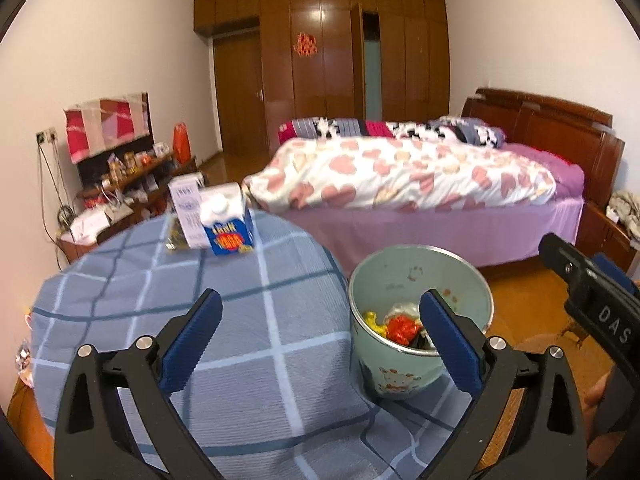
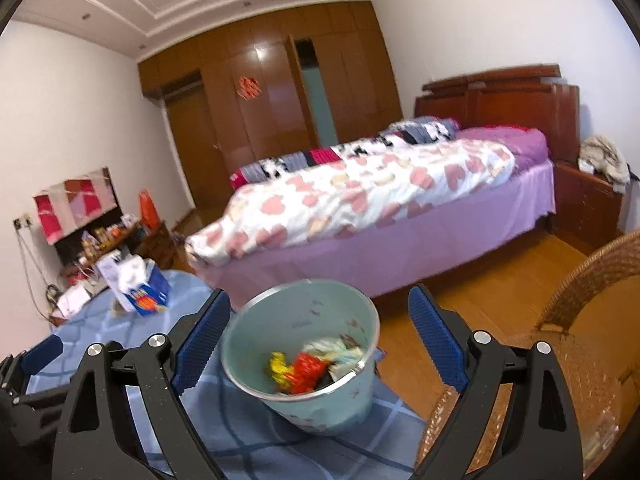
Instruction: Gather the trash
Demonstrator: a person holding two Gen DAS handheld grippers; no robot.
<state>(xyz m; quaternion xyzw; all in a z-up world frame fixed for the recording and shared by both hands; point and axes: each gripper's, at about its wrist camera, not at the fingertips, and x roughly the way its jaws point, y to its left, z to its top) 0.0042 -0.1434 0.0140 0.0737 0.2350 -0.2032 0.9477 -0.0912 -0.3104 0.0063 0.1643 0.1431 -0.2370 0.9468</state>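
The trash: two cartons (image 1: 226, 220) stand at the counter's (image 1: 240, 340) far edge, looking light and crushable; I would grasp their flat sides. Both my left jaws and right jaws are released, empty.

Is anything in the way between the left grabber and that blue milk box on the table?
Nothing visible blocks it. The left gripper is open and empty, and only bare checked tablecloth lies between it and the blue carton. The green bin stands off to the right side, out of that path. A white box sits beside the carton.
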